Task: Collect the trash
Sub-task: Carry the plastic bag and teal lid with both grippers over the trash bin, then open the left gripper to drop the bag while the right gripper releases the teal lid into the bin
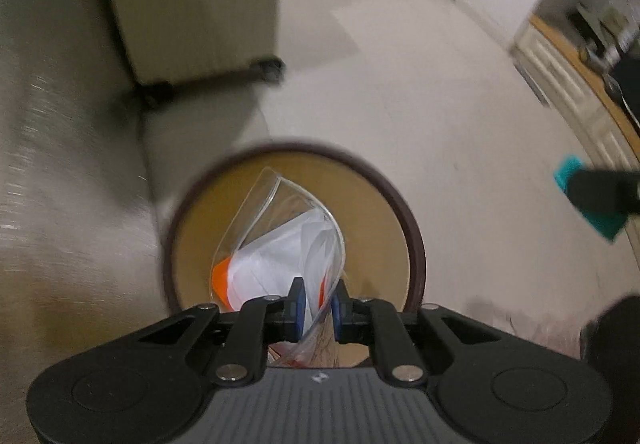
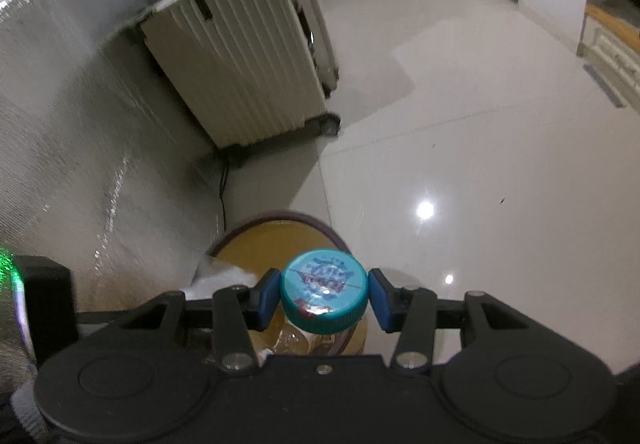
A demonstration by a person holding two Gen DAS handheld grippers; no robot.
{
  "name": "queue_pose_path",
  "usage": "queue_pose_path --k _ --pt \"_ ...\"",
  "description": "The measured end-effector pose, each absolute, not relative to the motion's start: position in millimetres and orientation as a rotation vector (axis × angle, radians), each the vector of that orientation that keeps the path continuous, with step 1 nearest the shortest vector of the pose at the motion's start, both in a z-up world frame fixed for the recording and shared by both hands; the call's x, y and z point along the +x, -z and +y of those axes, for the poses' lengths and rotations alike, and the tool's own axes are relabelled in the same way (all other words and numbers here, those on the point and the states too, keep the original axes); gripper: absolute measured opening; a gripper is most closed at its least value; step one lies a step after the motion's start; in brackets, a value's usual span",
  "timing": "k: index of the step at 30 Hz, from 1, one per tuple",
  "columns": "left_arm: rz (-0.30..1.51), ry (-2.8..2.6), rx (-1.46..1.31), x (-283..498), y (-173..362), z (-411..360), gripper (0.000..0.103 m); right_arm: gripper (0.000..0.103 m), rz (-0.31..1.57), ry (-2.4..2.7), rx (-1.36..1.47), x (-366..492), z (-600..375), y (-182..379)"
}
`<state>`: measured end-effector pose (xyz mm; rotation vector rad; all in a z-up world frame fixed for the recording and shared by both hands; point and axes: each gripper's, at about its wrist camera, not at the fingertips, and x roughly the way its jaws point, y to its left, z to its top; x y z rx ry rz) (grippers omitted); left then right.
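In the left wrist view my left gripper (image 1: 317,303) is shut on a clear plastic bag (image 1: 280,248) holding white and orange paper. The bag hangs over the open mouth of a round bin (image 1: 416,244) with a dark brown rim and tan inside. In the right wrist view my right gripper (image 2: 324,294) is shut on a clear bottle with a teal cap (image 2: 323,290), held cap-up just above the same bin (image 2: 280,222). The other gripper and the teal cap (image 1: 588,199) show at the right edge of the left wrist view.
A ribbed cream suitcase on wheels (image 2: 236,59) stands behind the bin beside a grey textured wall (image 2: 60,131). Glossy white tile floor (image 2: 480,147) spreads to the right. White cabinets (image 2: 612,59) and a door lie far right.
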<state>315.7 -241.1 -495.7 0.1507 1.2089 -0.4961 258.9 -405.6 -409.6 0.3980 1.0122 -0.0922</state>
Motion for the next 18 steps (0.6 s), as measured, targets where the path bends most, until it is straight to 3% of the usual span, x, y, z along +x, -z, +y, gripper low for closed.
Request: queue_pose_path --k 11,12,16,18 --pt "1.311 0.729 0.276 315.8 573.8 -268.8 0.017 0.048 1.093 0.108 0.455 296.5 -407.1 466.7" --pt "1.332 0.751 0.236 314.5 578.3 -268.0 0.027 0.048 1.099 0.109 0.462 299.8 -407.3 470.7" --pt "1.384 0.727 0.095 319.2 590.8 -257.0 0.041 0.048 1.124 0.101 0.499 314.8 -405.1 485.1" --pt "1.409 0.695 0.041 322.0 593.8 -248.4 0.057 0.048 1.137 0.088 0.511 322.6 -401.6 491.4"
